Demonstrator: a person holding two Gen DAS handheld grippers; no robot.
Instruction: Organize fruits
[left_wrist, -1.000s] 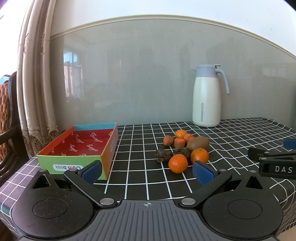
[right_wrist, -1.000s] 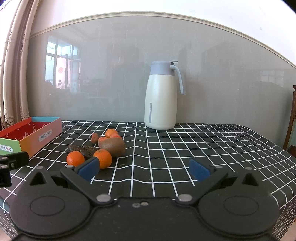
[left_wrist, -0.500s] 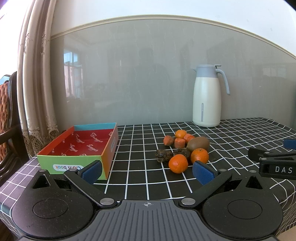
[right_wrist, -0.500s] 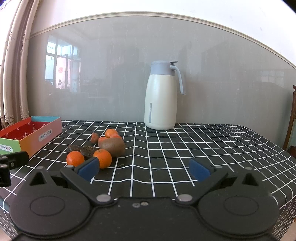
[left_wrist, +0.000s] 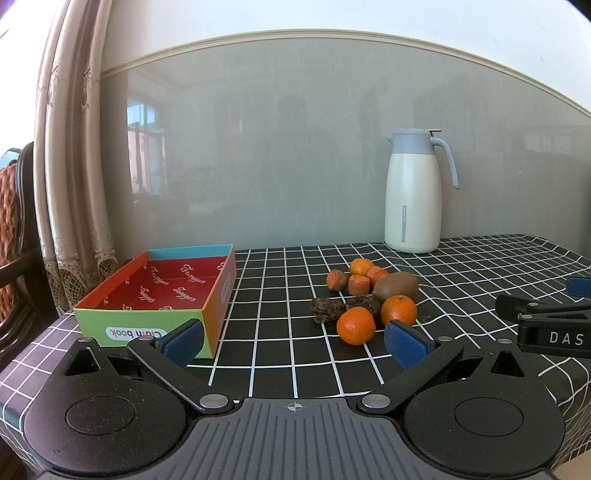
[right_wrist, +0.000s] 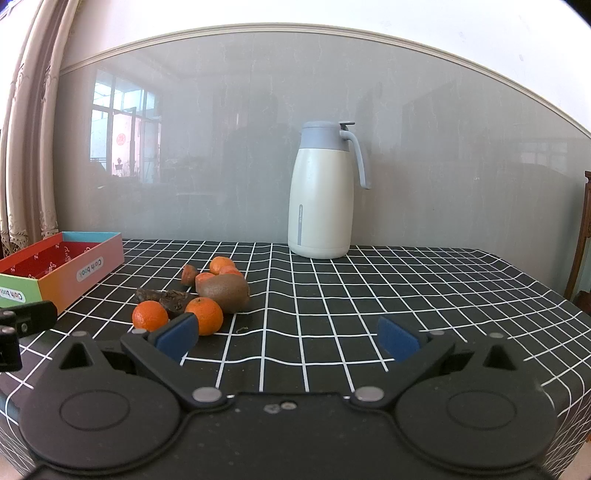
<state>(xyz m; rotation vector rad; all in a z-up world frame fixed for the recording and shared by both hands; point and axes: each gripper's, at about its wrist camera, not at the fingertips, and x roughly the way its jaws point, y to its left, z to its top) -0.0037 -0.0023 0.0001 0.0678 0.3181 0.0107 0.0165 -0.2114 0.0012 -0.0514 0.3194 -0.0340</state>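
A pile of fruit lies mid-table: two tangerines (left_wrist: 355, 325) (left_wrist: 398, 309) in front, a brown kiwi (left_wrist: 396, 286), two dark wrinkled fruits (left_wrist: 327, 309), a third tangerine (left_wrist: 361, 266) and several small orange-red pieces (left_wrist: 337, 279) behind. An open colourful box (left_wrist: 162, 288) with a red inside stands to the left, with nothing in it. My left gripper (left_wrist: 295, 341) is open and empty, short of the fruit. My right gripper (right_wrist: 287, 338) is open and empty, with the fruit (right_wrist: 149, 315) ahead to its left and the kiwi (right_wrist: 224, 291) beside it.
A white and grey jug (left_wrist: 413, 192) stands at the back by the glass wall. The table has a black checked cloth (left_wrist: 280, 332). A curtain (left_wrist: 70, 166) and a chair (left_wrist: 14, 206) are at the left. The right gripper's side (left_wrist: 546, 325) shows at right.
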